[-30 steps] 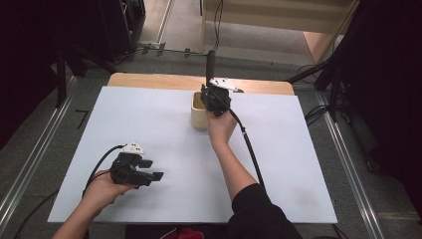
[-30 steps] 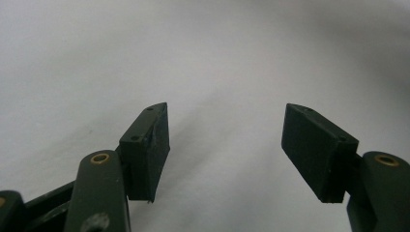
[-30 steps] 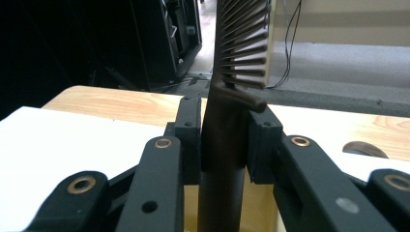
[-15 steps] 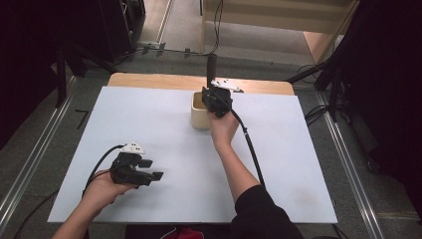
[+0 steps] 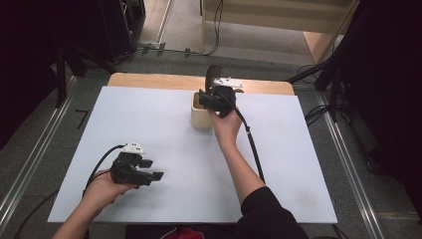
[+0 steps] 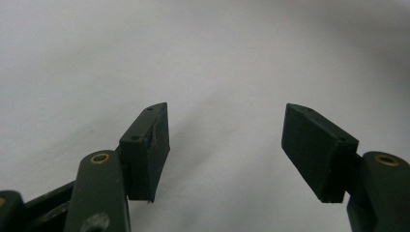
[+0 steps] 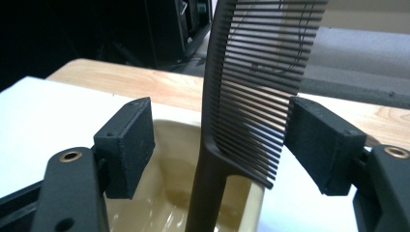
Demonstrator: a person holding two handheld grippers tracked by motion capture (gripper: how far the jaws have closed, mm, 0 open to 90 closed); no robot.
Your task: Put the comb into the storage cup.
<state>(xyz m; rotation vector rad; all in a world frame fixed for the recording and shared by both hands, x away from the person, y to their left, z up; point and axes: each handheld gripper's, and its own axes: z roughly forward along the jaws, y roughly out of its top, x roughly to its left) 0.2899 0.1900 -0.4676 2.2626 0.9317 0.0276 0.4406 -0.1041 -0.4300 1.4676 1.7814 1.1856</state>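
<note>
A dark comb (image 7: 251, 87) stands upright with its handle down in a cream cup (image 7: 164, 193). My right gripper (image 7: 220, 140) is around the comb's toothed part. Its jaws have just been opening and the left pad (image 7: 128, 145) stands clear of the comb, so the comb rests in the cup. From above, the cup (image 5: 200, 118) sits at the far middle of the white table, the comb (image 5: 213, 74) rising behind the right gripper (image 5: 208, 98). My left gripper (image 5: 152, 170) lies low at the near left, open and empty, with bare table between its pads (image 6: 145, 150).
The white tabletop (image 5: 298, 164) has a wooden strip (image 5: 149, 80) along its far edge. A black cable (image 5: 251, 144) trails along the right forearm. Dark stands and cables lie on the floor around the table.
The right hand and the comb have sunk slightly toward the cup. The left hand and its gripper have kept still.
</note>
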